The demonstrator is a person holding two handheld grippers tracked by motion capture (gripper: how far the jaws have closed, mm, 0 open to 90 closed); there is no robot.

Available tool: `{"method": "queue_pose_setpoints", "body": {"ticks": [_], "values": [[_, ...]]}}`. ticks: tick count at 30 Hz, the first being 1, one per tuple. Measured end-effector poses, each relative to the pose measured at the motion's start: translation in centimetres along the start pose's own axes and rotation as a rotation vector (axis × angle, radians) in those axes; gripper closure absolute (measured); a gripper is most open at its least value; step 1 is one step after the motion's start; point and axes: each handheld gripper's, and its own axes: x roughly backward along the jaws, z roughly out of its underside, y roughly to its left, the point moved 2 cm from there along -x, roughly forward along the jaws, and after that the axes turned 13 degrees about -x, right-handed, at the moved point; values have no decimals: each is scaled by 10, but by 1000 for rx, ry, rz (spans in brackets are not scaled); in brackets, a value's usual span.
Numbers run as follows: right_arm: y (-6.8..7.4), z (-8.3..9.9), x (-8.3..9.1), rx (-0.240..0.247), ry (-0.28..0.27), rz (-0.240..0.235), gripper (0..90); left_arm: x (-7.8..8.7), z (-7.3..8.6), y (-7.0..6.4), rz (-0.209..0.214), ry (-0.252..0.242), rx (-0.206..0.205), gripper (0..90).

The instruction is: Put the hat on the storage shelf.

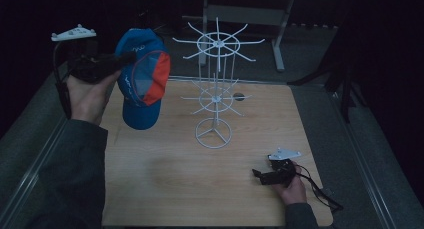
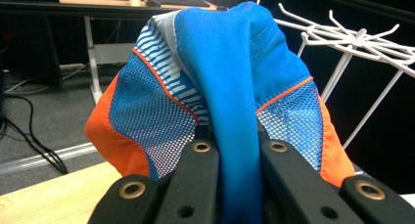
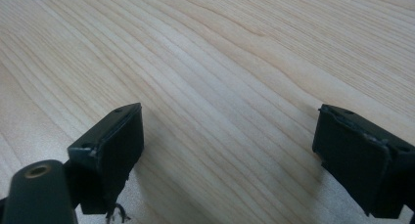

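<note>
A: What is the left gripper (image 1: 125, 60) holding?
B: It is pinching a blue cap (image 1: 142, 81), lifted left of the white rack (image 1: 215, 89).
A: And the right gripper (image 1: 260, 175)?
B: It is lying wide apart, empty, on the near table (image 1: 165, 179).

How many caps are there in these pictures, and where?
1. The blue and orange cap is held in the air by the left tongs, left of the white wire rack.
</note>
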Motion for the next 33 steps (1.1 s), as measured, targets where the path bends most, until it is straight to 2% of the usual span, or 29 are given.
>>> {"method": "queue_pose_setpoints", "body": {"ticks": [10, 14, 22, 33], "values": [[0, 0, 0, 1, 0, 0, 115, -1, -6, -1, -9, -8, 1, 899], [0, 0, 0, 1, 0, 0, 115, -5, -8, -3, -18, 13, -20, 899], [0, 0, 0, 1, -1, 0, 115, -9, -13, -6, -32, 25, -39, 899], [0, 0, 0, 1, 0, 0, 115, -9, -19, -5, -43, 17, -42, 899]]}}
